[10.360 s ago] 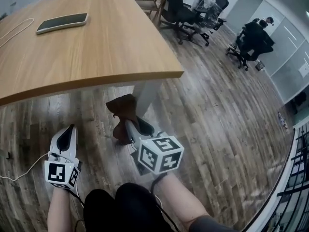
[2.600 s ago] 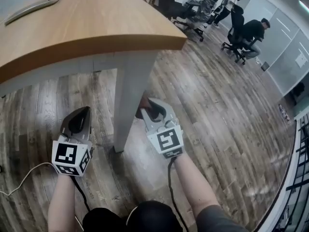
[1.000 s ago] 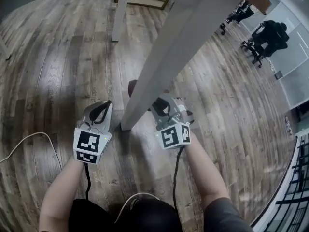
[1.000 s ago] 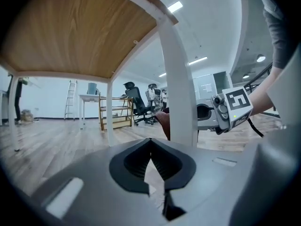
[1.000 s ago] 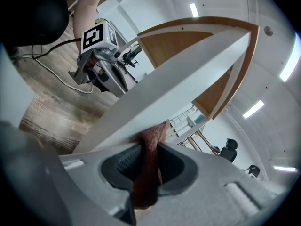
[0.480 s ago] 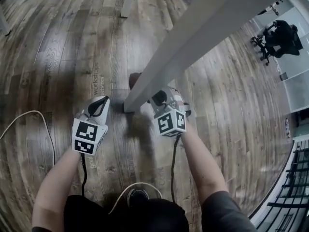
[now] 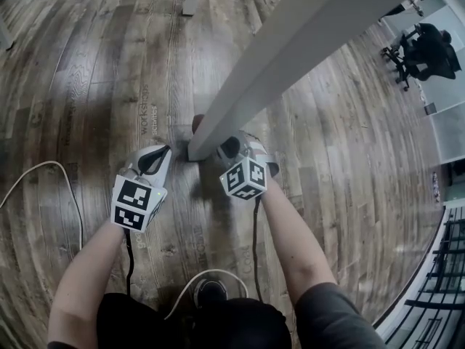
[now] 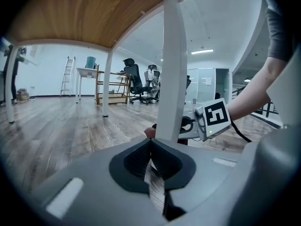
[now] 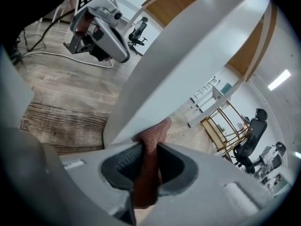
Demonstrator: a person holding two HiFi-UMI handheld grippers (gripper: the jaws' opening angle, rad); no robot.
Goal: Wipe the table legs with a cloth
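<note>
Low beside the white table leg [image 7: 269, 71], a person presses a reddish-brown cloth [image 9: 151, 138], pinched in the right gripper [image 7: 231, 150], against the leg's lowest part, just above the wooden floor [image 7: 102, 86]. The left gripper [image 7: 151, 163] hangs near the leg's other side, its jaws pressed together on nothing. With only a narrow fold of cloth showing beyond the right jaws, a hard stroke could well drag it free, or let the gripper's shell scrape the paint.
</note>
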